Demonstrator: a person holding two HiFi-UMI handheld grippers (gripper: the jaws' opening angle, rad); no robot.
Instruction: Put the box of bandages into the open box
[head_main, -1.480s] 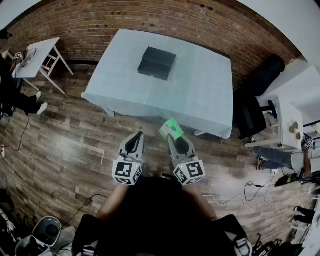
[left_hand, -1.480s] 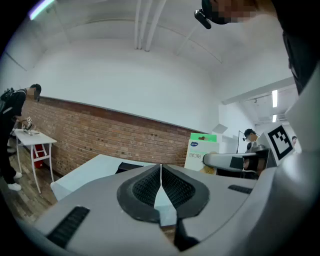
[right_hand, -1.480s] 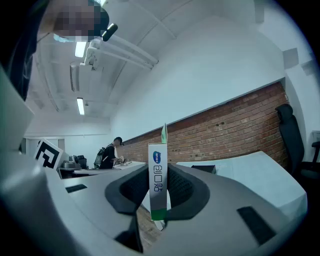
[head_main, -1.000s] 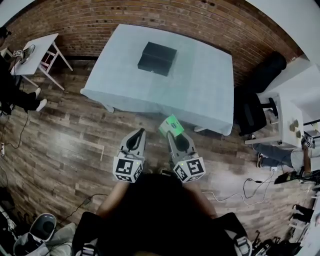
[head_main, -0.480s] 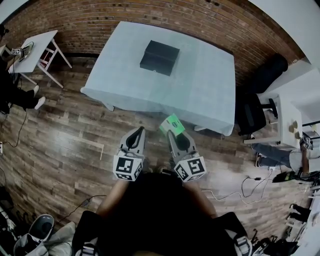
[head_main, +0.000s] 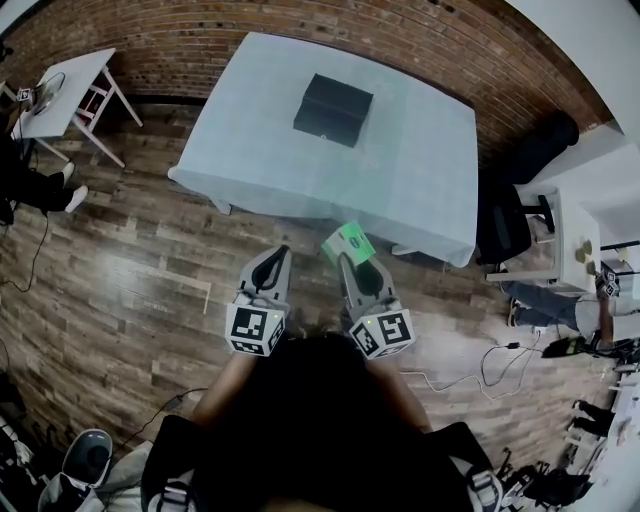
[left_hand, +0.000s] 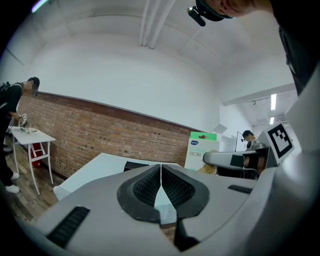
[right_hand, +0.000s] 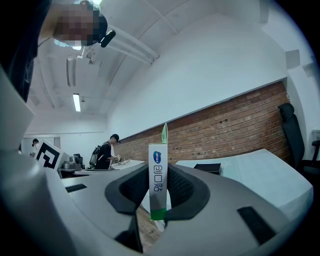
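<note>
A green and white box of bandages (head_main: 349, 243) stands upright between the pads of my right gripper (head_main: 351, 259), which is shut on it above the wooden floor, short of the table's near edge. In the right gripper view the box of bandages (right_hand: 159, 172) shows edge-on between the pads. My left gripper (head_main: 277, 257) is beside it, shut with nothing in it; its pads (left_hand: 150, 186) meet. The open black box (head_main: 333, 109) sits on the far half of the table (head_main: 420, 190), also seen as the black box (left_hand: 134, 165) and the black box (right_hand: 207, 168).
A brick wall (head_main: 250, 25) runs behind the table. A small white table (head_main: 60, 95) stands far left with a seated person (head_main: 25, 185) by it. A black office chair (head_main: 505, 225) and a white desk (head_main: 585, 215) stand at the right. Cables (head_main: 500, 375) lie on the floor.
Both grippers have been carried a little closer to the table's near edge. The box of bandages stays gripped in the right one, and the left stays shut.
</note>
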